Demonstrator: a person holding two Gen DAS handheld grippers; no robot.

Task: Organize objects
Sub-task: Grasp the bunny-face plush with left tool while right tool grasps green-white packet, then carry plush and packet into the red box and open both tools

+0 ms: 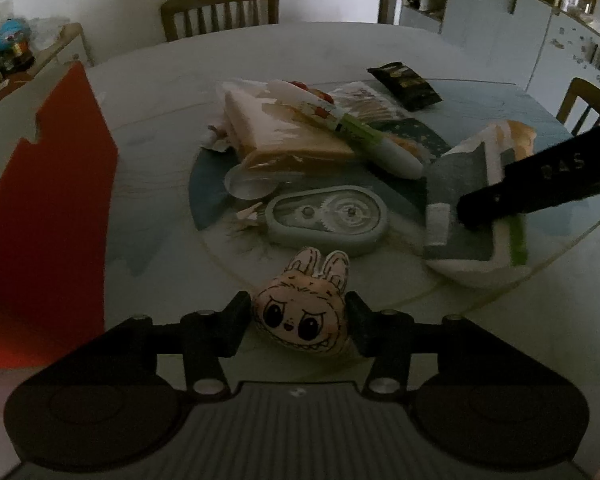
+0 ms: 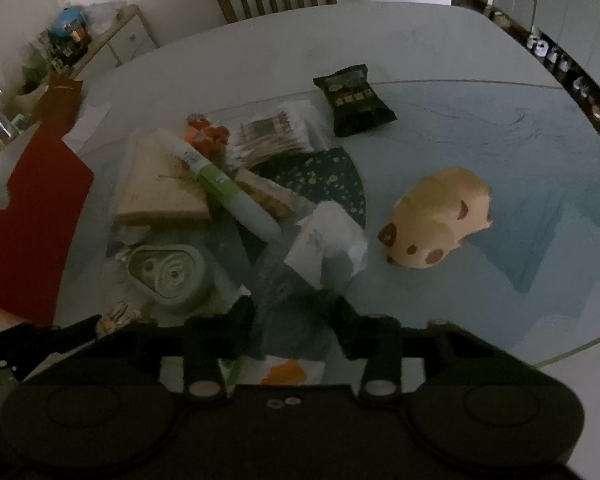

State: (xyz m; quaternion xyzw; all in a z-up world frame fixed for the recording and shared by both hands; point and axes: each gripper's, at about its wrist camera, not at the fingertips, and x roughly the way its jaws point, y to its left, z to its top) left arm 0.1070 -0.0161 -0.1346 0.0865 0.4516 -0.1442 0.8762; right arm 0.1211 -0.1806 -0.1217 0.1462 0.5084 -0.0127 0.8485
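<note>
While the left gripper (image 1: 299, 322) has its two fingers pressed against either side of a small rabbit-eared monster-face plush (image 1: 302, 310) at the near edge of the glass turntable (image 1: 572, 236), the right gripper (image 2: 296, 320) is clamped on a clear plastic packet (image 2: 324, 240) with a white label, held tilted over the pile. Beyond them lie a grey correction-tape dispenser (image 1: 328, 218), a green-and-white tube (image 2: 228, 188) across a tan wedge-shaped box (image 2: 160, 184), a black snack pouch (image 2: 354, 100) and a tan spotted animal toy (image 2: 440, 220) standing apart to the right
</note>
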